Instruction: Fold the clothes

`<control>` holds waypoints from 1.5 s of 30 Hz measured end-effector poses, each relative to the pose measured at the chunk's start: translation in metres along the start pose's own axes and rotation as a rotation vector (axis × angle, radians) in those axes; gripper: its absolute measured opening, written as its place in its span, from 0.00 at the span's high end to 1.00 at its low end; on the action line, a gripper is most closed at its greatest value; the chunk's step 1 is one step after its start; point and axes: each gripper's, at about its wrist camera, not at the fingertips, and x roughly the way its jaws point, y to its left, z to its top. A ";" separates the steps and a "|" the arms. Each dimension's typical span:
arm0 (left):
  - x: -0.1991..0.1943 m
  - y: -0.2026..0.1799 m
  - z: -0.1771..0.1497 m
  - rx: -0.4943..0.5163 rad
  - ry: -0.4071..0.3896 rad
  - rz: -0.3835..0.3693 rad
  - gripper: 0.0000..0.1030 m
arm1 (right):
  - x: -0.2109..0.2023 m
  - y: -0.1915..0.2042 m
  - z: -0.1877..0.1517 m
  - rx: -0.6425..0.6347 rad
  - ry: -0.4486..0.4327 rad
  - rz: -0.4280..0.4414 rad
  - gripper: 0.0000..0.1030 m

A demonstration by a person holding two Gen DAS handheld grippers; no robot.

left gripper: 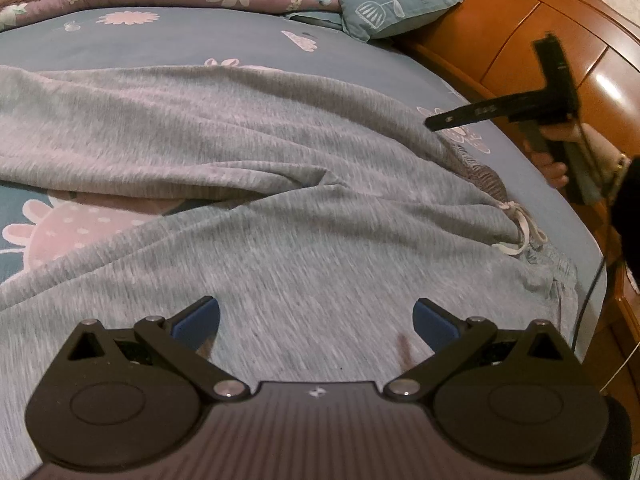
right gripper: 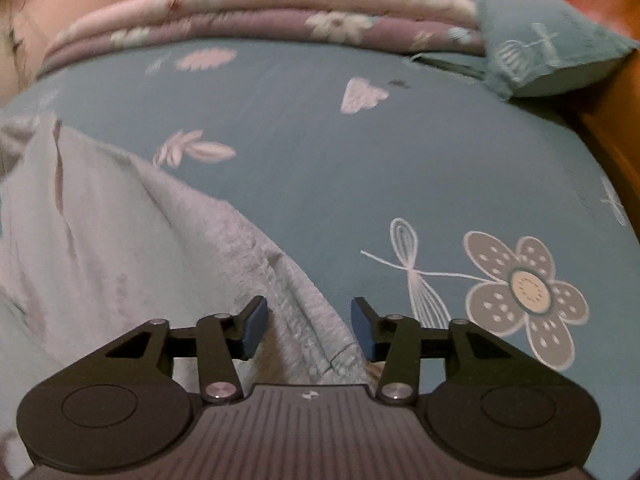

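Where tongs (left gripper: pixel 316 324) gape, pants (left gripper: pixel 280 208) beneath

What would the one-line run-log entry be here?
stage: pre-grasp | garment: grey knit drawstring trousers spread on blue floral bedsheet | left gripper: open | right gripper: open, straddling waistband edge

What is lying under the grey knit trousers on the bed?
Under the grey knit trousers lies the blue flower-printed bedsheet; a pink printed shape shows between the legs. The sheet beneath the fabric is hidden.

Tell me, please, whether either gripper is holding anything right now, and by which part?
Nothing is held. The left gripper is open over the grey trousers; the right gripper is open, straddling their hem edge without clamping.
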 end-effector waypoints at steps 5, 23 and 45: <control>0.002 -0.003 0.000 0.022 -0.004 0.017 0.01 | 0.029 0.001 0.001 -0.121 0.076 0.043 0.32; 0.007 -0.010 -0.003 0.089 -0.014 0.060 0.01 | 0.034 -0.020 0.003 0.055 0.002 -0.126 0.80; 0.005 -0.005 -0.003 0.089 -0.016 0.037 0.01 | 0.030 0.080 0.019 -0.195 0.058 0.260 0.74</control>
